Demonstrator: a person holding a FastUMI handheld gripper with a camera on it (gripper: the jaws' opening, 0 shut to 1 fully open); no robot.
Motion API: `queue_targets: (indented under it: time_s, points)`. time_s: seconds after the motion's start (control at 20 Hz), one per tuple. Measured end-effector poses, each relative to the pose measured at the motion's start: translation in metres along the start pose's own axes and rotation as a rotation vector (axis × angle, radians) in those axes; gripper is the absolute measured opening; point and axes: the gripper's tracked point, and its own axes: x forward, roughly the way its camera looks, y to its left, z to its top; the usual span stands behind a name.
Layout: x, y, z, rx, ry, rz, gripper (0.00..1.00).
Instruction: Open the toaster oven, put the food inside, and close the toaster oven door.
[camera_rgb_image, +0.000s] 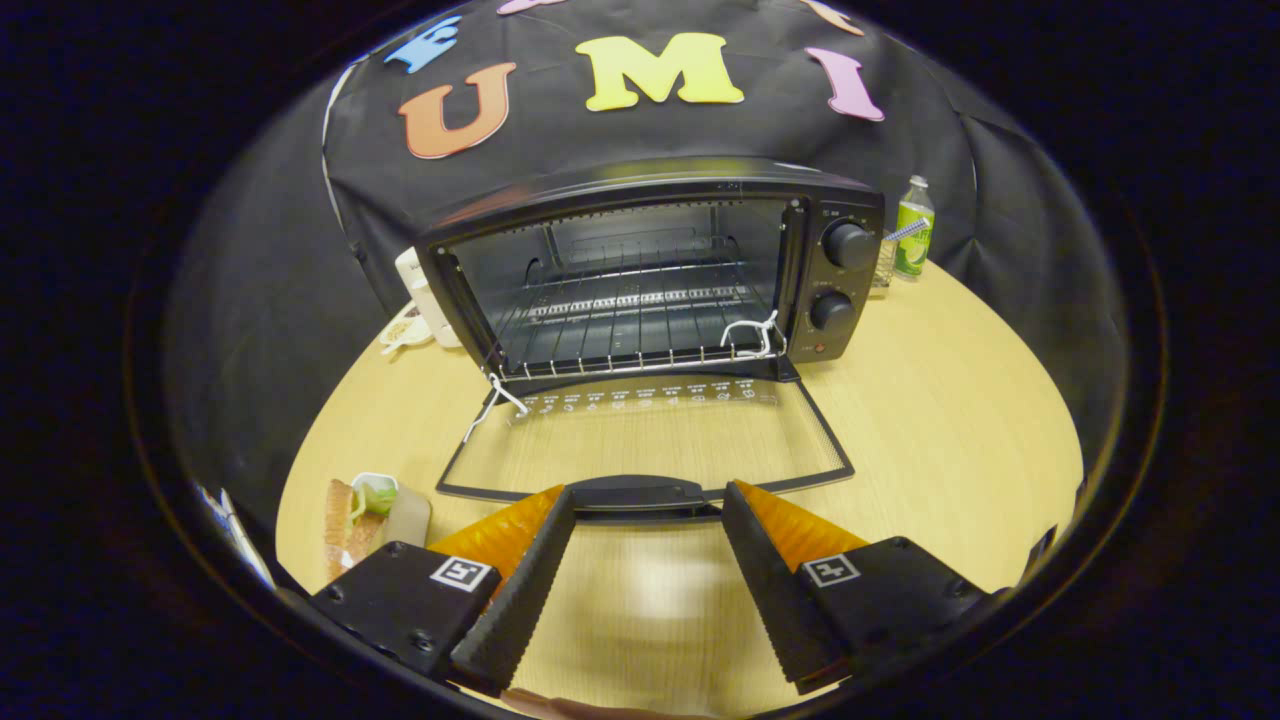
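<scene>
On the worktop (950, 420) at 12 o'clock from the claw (648, 492), the toaster oven (650, 270) stands with its glass door (645, 440) folded flat down, handle (645, 494) just ahead of the fingertips; claw is spread wide and empty, one finger either side of the handle, gripping nothing. Opening looks done, loading is the step in hand: food (352, 515) sits in a small tray at roughly 9 o'clock, just beside the left finger. Next move probably calls for swinging left, closing on the food, then clearing the lowered door to reach the wire rack (630, 345).
</scene>
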Motion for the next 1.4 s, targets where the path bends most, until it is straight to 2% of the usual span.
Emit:
queue_targets:
  time_s: [0.15,0.3,0.55,0.7,1.05,1.25,1.4]
  points:
    - [-0.013,0.019,0.004,0.02,0.013,0.084,0.97]
    - [-0.03,0.05,-0.004,0.048,0.066,0.232,0.98]
    - [-0.054,0.104,-0.029,0.121,0.257,0.496,0.97]
    - [-0.059,0.126,-0.043,0.139,0.381,0.606,0.95]
    - [-0.049,0.152,-0.058,0.136,0.528,0.687,0.85]
    - [-0.041,0.163,-0.061,0.139,0.576,0.713,0.74]
    - [-0.042,0.169,-0.066,0.167,0.62,0.734,0.62]
